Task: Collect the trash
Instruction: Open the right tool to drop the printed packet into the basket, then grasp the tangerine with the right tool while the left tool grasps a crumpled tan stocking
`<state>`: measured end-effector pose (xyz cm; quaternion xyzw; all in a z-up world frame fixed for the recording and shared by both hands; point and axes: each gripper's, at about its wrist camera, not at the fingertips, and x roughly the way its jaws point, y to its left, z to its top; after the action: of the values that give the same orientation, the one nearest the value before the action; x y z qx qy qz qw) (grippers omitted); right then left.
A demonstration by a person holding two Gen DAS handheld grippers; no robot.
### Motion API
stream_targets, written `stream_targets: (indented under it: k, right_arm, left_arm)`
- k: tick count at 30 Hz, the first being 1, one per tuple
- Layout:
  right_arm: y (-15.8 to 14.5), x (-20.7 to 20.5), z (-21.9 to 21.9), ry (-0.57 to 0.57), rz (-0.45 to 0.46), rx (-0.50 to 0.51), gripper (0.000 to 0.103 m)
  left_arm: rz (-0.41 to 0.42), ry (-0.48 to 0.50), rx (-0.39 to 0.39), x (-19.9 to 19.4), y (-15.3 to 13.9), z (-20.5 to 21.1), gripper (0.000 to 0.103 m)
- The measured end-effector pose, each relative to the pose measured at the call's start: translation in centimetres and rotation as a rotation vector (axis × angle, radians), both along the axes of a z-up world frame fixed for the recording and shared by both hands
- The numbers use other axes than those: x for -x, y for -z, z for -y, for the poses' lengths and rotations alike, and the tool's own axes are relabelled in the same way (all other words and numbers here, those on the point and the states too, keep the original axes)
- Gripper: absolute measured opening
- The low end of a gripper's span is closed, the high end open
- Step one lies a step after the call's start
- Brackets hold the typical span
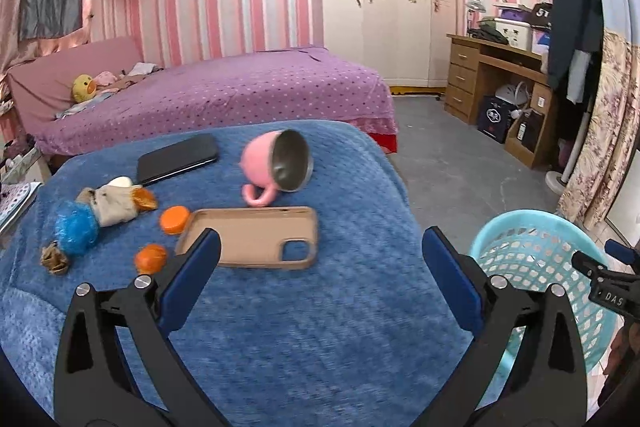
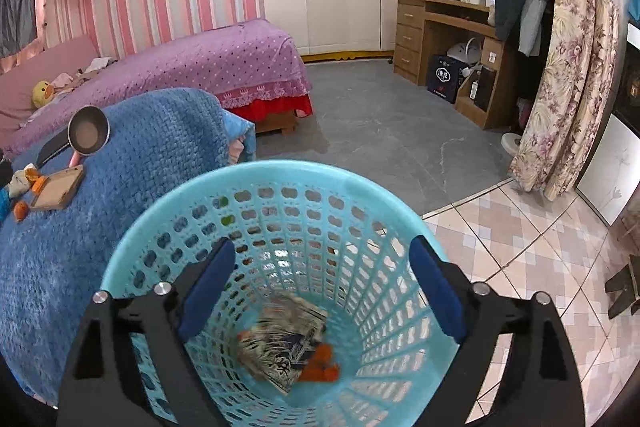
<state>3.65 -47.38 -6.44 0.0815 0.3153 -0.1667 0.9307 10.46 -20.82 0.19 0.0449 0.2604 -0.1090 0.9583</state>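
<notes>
So you are partway through, by the look of it — the turquoise basket [image 2: 280, 227] beside the blue blanket [image 1: 320, 327] already holds a crumpled printed wrapper [image 2: 282, 337] and some orange scraps [image 2: 322, 367] at its bottom, and your right gripper [image 2: 320, 291] hangs directly over its mouth with its fingers spread wide and nothing between them, which reads as a drop just made. Your left gripper [image 1: 320, 279] is likewise wide open and empty, held above the blanket just short of the tan phone case [image 1: 256, 239]. What is left sits on the far left of the blanket: a crumpled blue wrapper [image 1: 76, 231], a wad of beige paper [image 1: 110, 207] with an orange foil piece [image 1: 144, 199] touching it, a small brown scrap [image 1: 54, 259] near the edge, and two orange caps [image 1: 174, 220] [image 1: 151, 258] just beside the phone case's left end. I would count those as trash still to go — roughly half a dozen pieces, so the larger share of the job remains. The black phone [image 1: 178, 158], the phone case and the pink cup [image 1: 276, 167] lying tipped on its side look like keepers, not rubbish, so steer round them. Your left gripper is the nearer one to the pile; the closer orange cap lies right by its left finger and seems the natural next pick.
</notes>
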Motion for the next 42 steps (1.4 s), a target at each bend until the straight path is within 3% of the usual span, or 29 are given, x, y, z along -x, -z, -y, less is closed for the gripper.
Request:
stream_targets:
  k: [11, 20, 25, 31, 34, 42]
  right_arm:
    - [-2.1, -2.6, -5.9, -0.012, 0.058, 0.052, 0.093]
    - [-2.4, -5.1, -12.0, -0.091, 0.074, 0.078, 0.093]
    - [-2.3, -6.5, -14.9, -0.129, 0.069, 0.107, 0.093]
    - [-2.1, -7.9, -17.8, -0.163, 0.059, 0.110, 0.094]
    - [-2.0, -8.2, -18.9, -0.170, 0.062, 0.108, 0.098]
    - [-1.4, -10.1, -22.2, -0.179, 0.039, 0.110, 0.098]
  left_arm:
    - [0.010, -0.070, -0.010, -0.9, -0.5, -7.7, 0.097]
    - [-0.009, -0.132, -0.041, -2.3, 1.5, -14.5, 0.097]
    - [-0.065, -0.163, -0.003, -3.4, 3.4, -18.2, 0.097]
    - [-0.056, -0.196, 0.011, -3.9, 3.6, -21.3, 0.097]
    - [-0.074, -0.213, 0.035, -4.2, 3.6, -23.1, 0.097]
    - [-0.137, -0.305, 0.077, -5.4, 4.4, -28.7, 0.097]
